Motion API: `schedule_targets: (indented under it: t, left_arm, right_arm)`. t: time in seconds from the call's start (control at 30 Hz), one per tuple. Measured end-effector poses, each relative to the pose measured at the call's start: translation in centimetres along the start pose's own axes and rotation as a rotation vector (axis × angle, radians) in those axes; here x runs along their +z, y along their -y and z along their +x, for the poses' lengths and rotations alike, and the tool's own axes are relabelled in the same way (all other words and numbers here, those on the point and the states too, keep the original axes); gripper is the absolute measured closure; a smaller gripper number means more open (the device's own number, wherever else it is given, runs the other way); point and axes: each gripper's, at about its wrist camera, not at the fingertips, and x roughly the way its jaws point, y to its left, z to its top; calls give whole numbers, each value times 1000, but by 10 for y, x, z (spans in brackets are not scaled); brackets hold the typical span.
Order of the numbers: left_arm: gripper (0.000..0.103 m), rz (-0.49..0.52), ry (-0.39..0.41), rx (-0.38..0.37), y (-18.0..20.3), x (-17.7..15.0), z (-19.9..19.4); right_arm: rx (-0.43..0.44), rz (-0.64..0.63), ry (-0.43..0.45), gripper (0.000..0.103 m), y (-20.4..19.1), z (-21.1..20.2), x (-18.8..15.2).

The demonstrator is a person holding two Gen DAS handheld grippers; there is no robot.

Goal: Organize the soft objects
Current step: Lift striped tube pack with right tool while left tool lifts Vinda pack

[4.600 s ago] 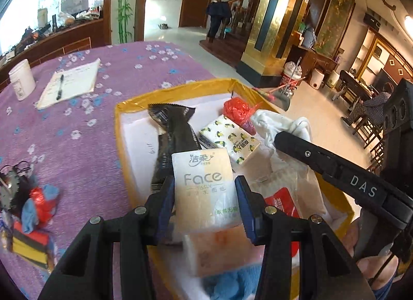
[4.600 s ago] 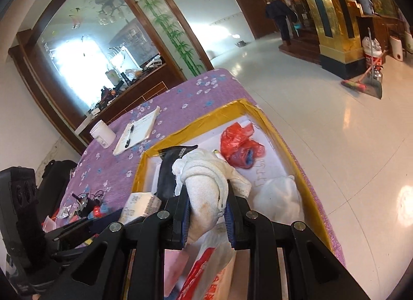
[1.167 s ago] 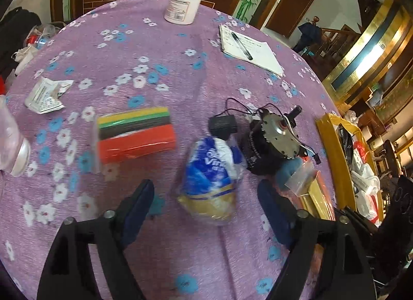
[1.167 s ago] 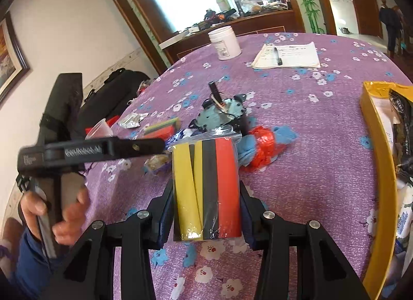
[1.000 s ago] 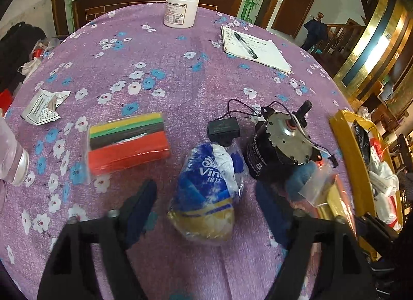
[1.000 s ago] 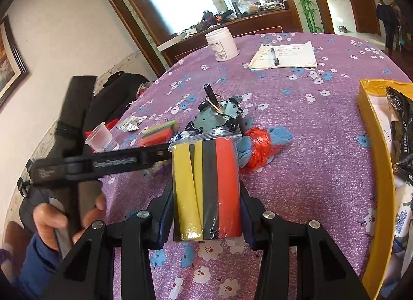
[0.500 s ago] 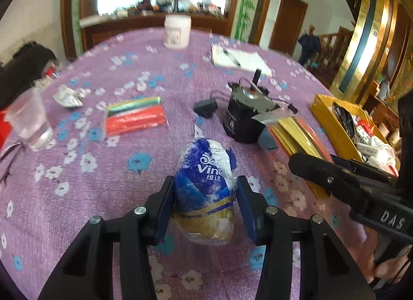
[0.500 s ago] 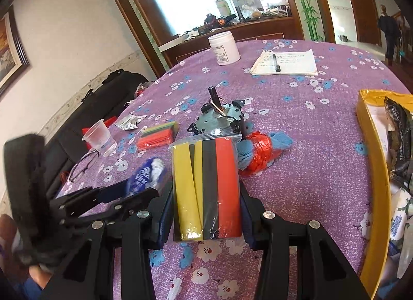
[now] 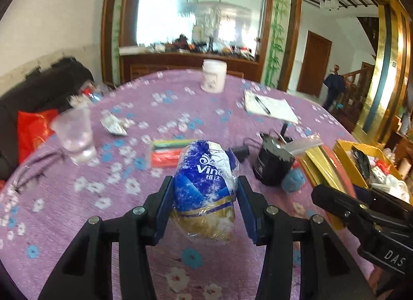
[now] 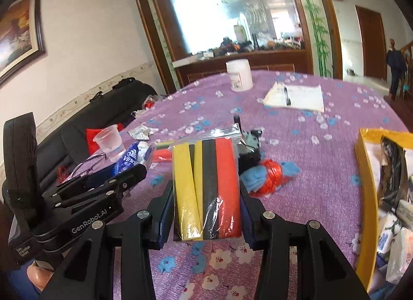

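My left gripper (image 9: 205,205) is shut on a blue and gold Vinda tissue pack (image 9: 205,189) and holds it above the purple flowered table (image 9: 124,191). My right gripper (image 10: 206,207) is shut on a bagged pack of yellow, black and red sponge strips (image 10: 206,189), held upright above the table. The yellow box (image 10: 366,196) with several soft packs inside lies at the right edge. A second striped sponge pack (image 9: 167,152) lies on the table. A blue and red cloth bundle (image 10: 268,174) lies just beyond the right gripper.
A black motor with wires (image 9: 273,163) stands right of the tissue pack. A clear plastic cup (image 9: 74,137), a white jar (image 9: 213,79), a notepad with a pen (image 9: 268,108) and a crumpled wrapper (image 9: 113,125) sit on the table. A black sofa (image 10: 85,124) is at left.
My left gripper closed on the tissue pack and lifted it off the table, tilting up. My right gripper keeps hold of the sponge pack and has risen a little.
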Motion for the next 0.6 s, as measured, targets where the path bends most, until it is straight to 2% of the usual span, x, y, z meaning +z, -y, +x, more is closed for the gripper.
schedule_targets:
  t: [0.1, 0.6]
  left_arm:
    - [56, 37, 52, 31, 6, 0, -9]
    - [56, 112, 147, 77, 21, -5, -28]
  right_arm:
    - [13, -10, 22, 55, -4, -5, 1]
    - [15, -10, 72, 54, -3, -15, 2]
